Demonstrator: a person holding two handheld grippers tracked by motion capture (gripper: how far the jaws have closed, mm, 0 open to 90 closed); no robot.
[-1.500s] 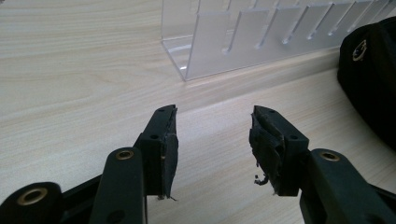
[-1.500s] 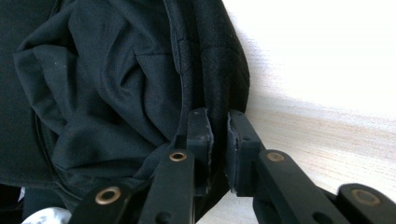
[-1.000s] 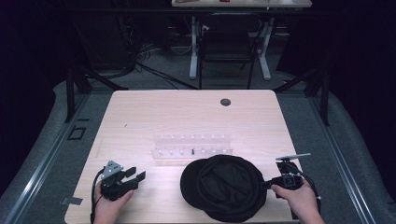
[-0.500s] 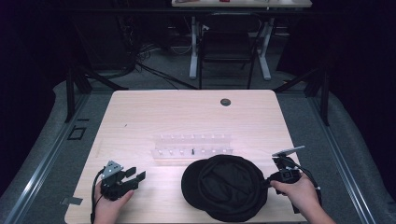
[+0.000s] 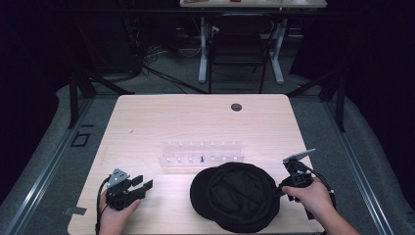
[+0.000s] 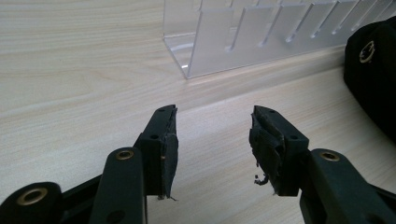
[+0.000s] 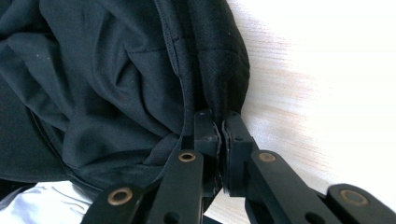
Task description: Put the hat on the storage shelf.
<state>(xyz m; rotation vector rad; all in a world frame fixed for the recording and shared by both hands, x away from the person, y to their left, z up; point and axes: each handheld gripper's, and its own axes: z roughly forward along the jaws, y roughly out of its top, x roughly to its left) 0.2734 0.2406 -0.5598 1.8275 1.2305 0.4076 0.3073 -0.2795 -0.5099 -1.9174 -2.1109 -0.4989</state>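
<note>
Right gripper view puts my right gripper (image 7: pixel 219 130) pinched tight on the rim of the black hat (image 7: pixel 107 79): the two jaws meet with only the fabric's edge between them, and the cloth bunches into folds just past the tips. The bite looks thin to me, taken at the very hem.

In the left gripper view my left gripper (image 6: pixel 212 140) is spread wide with nothing between the jaws, bare table (image 6: pixel 70 70) under them. Its pads (image 6: pixel 266 144) look frayed, with loose threads hanging off.

Taking the hat (image 5: pixel 237 196) as my landmark in the high view: it lies on the near part of the table, crown side down as far as I can judge. The right gripper (image 5: pixel 284 185) touches its right edge. The left gripper (image 5: pixel 144 185) sits well to its left, apart from it. A clear rack (image 5: pixel 201 152) stands just beyond it, nearly touching the far rim.

What worries me is that hem grip. If I lift or drag now, the soft cloth could slide out of so shallow a pinch, or the hat could swing on one corner and knock the rack. Pulling with one side alone may also just stretch and fold the fabric rather than move it.
</note>
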